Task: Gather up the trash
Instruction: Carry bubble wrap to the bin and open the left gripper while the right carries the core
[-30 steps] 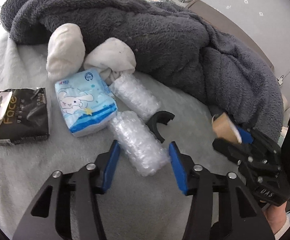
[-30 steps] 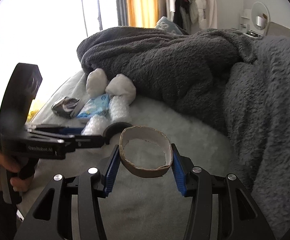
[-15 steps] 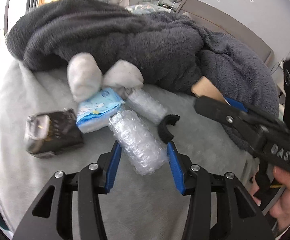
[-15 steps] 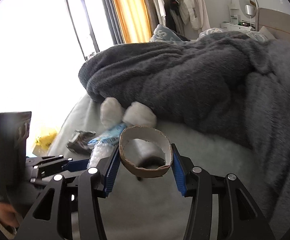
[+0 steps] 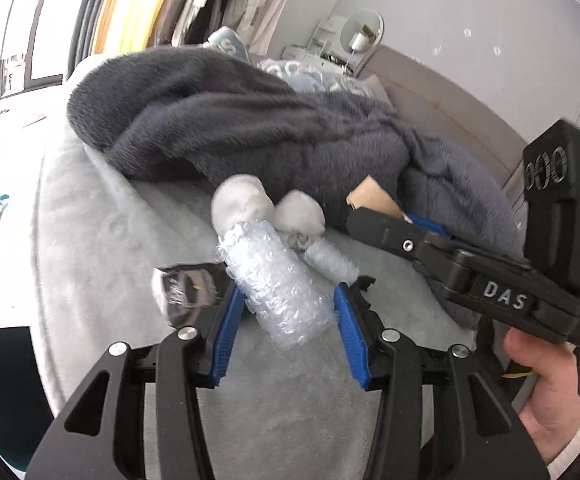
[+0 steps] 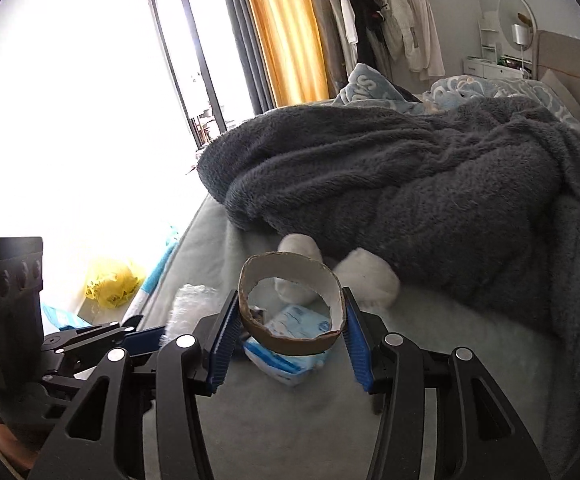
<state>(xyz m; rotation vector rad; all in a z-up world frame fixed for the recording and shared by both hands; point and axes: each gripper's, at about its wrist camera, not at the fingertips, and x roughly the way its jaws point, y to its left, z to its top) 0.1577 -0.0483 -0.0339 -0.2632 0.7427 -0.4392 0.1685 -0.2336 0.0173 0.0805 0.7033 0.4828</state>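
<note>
The left gripper is clamped on a bubble-wrap roll, held above the bed. The right gripper squeezes a cardboard ring, lifted over a blue-and-white tissue pack whose print is too small to read. Seen from the left wrist, the right gripper's body carries the letters "DAS". A second bubble-wrap roll and a dark packet with blurred lettering lie near the grey blanket.
</note>
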